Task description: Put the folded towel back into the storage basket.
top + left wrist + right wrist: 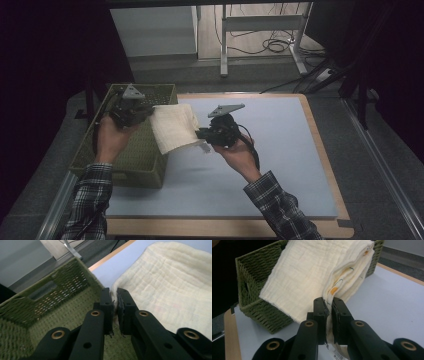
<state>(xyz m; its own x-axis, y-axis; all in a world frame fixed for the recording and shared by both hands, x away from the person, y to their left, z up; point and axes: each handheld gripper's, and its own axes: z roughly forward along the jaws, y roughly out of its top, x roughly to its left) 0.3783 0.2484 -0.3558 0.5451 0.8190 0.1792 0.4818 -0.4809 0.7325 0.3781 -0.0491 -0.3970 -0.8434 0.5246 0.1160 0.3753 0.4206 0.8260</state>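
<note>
1. The tabletop (280,165) is a pale blue mat on a wood-edged board, with a green woven basket (135,160) at its left edge.
2. A folded cream cloth (172,127) hangs in the air between the two hands, partly over the basket's right rim and partly over the mat (not resting flat on either).
3. The left gripper (113,298) is above the basket, fingers clamped on the cloth's edge.
4. The right gripper (328,306) has its fingers pinched shut on the cloth's folded edge, a small label dangling below.
</note>
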